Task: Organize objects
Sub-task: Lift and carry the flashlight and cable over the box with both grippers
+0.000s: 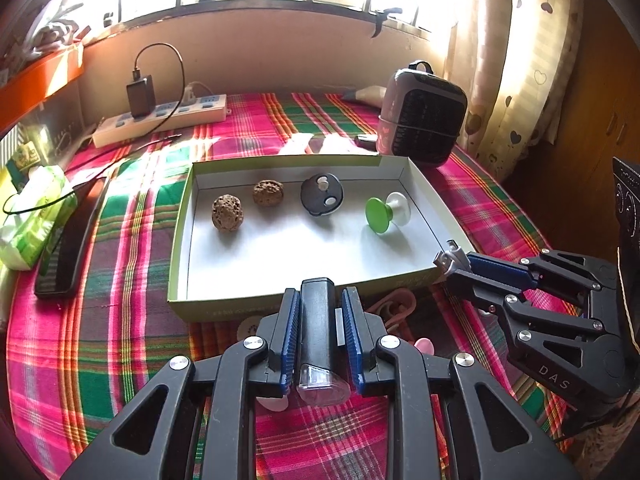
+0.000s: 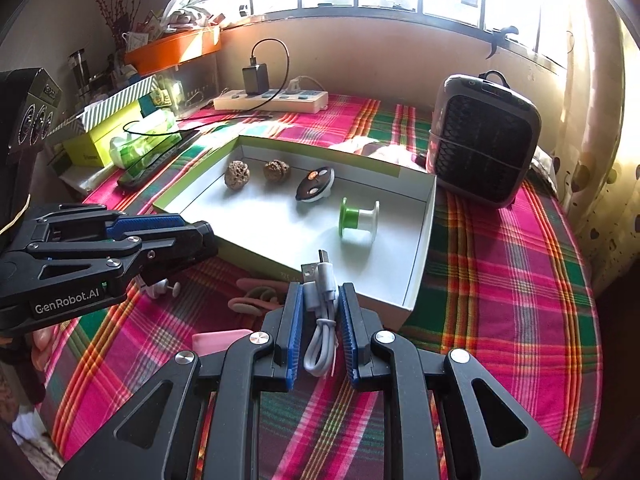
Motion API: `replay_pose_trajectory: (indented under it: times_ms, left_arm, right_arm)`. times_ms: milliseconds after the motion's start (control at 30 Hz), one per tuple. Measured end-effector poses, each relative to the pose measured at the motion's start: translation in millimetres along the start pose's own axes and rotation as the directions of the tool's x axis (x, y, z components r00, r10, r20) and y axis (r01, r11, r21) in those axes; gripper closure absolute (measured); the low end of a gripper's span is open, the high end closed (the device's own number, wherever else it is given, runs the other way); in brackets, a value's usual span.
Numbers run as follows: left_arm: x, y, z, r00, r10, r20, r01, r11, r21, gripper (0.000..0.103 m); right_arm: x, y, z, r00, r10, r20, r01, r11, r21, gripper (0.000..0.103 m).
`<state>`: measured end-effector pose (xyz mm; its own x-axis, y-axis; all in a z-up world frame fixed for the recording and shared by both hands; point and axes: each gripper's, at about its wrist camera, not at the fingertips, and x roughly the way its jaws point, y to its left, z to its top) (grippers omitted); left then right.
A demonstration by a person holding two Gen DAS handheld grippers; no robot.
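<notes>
The shallow white box (image 1: 420, 196) with green outer walls lies on the plaid-covered counter (image 1: 132, 240). Inside it, in a loose row, sit two brown walnuts (image 1: 227, 213), a round black disc with two white spots (image 1: 322, 195), and a green-and-white spool (image 1: 385, 210) lying on its side, all apart from one another.

Just in front of the box's near wall, the left gripper (image 1: 319, 320) pinches a black oblong device with a clear end cap (image 1: 317, 336) between its blue pads, the device pointing toward the box. The right gripper (image 2: 318, 320) is clamped on a bundled white USB cable (image 2: 320, 316), whose metal plug sticks up over the box's near edge.

On the cloth beneath the grippers lie several pink items (image 2: 256, 300), partly hidden.

Further out, a small grey heater with a dark grille (image 2: 480, 144) stands right of the box, a white power strip (image 1: 160, 120) with a black charger plugged in lies by the wall, and a green tissue pack (image 1: 32, 216) rests at the left.
</notes>
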<state>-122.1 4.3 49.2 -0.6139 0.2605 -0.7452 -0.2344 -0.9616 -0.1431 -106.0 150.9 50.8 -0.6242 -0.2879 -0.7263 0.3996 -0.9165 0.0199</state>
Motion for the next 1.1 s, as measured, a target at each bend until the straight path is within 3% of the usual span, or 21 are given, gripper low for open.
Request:
replay_pose_trajectory:
  times_ms: [500, 1100]
  left_arm:
    - [2.2, 5.1, -16.0, 1.0, -0.027, -0.013, 0.027, 1.0, -0.011, 0.083]
    - [0.1, 12.2, 22.0, 0.997, -0.009, 0.074, 0.009, 1.0, 0.001, 0.083]
  right_arm:
    - [0.8, 4.4, 1.9, 1.0, 0.005, 0.007, -0.005, 1.0, 0.014, 0.084]
    - [4.2, -4.3, 28.9, 0.998, -0.041, 0.04, 0.04, 0.999, 0.019, 0.084]
